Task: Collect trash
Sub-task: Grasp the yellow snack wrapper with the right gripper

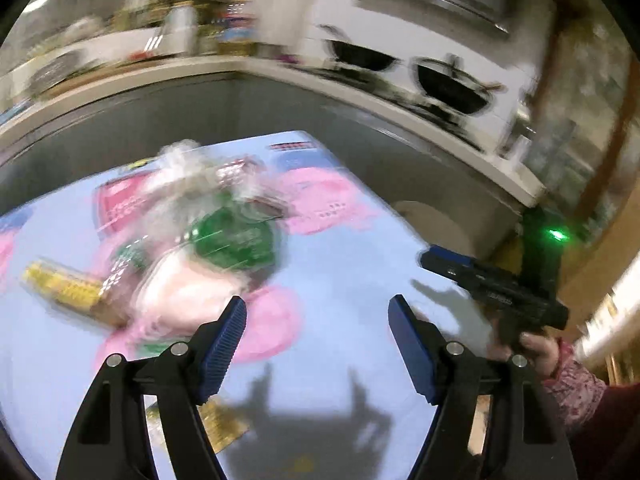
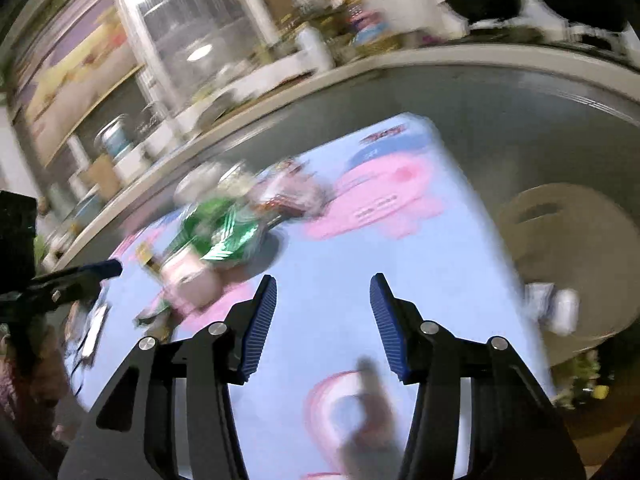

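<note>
A blurred heap of trash lies on a light-blue table with pink cartoon print (image 1: 340,264): a green foil wrapper (image 1: 236,236), a pink-white wrapper (image 1: 180,296), a yellow packet (image 1: 60,286) and clear plastic (image 1: 188,168). My left gripper (image 1: 318,312) is open and empty above the table, right of the heap. In the right wrist view the green wrapper (image 2: 218,236) and the pink wrapper (image 2: 192,280) lie ahead to the left. My right gripper (image 2: 322,290) is open and empty above the table (image 2: 360,248). The right gripper also shows in the left wrist view (image 1: 492,284).
A round beige bin (image 2: 560,264) with white trash inside stands on the floor right of the table. A kitchen counter (image 1: 280,70) with pans (image 1: 452,88) curves behind. A gold wrapper (image 1: 220,424) lies near the left fingers. Shelves with jars (image 2: 116,136) stand at left.
</note>
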A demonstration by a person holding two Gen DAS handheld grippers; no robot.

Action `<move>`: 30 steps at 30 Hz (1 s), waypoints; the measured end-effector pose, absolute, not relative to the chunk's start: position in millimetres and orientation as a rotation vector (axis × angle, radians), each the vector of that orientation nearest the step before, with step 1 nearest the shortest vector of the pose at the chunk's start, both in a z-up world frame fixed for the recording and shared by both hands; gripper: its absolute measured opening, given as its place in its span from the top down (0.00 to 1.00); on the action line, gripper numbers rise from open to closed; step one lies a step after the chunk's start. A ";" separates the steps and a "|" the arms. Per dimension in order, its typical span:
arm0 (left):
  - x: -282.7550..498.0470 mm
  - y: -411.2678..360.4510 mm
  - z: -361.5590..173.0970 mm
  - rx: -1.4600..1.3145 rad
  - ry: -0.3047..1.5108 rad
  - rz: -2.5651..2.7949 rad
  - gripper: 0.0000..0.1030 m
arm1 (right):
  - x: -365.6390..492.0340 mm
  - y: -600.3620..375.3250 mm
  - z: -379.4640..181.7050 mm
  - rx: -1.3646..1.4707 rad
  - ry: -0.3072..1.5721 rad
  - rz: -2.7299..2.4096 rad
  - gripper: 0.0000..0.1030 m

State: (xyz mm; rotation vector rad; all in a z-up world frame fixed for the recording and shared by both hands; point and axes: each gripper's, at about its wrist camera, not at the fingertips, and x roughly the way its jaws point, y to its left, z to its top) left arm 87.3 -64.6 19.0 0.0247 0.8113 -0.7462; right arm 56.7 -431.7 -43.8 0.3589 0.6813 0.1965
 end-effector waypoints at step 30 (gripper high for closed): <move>99.0 38.4 -55.2 -0.025 0.881 -0.520 1.00 | 83.6 -202.9 -103.6 0.173 0.991 0.613 0.98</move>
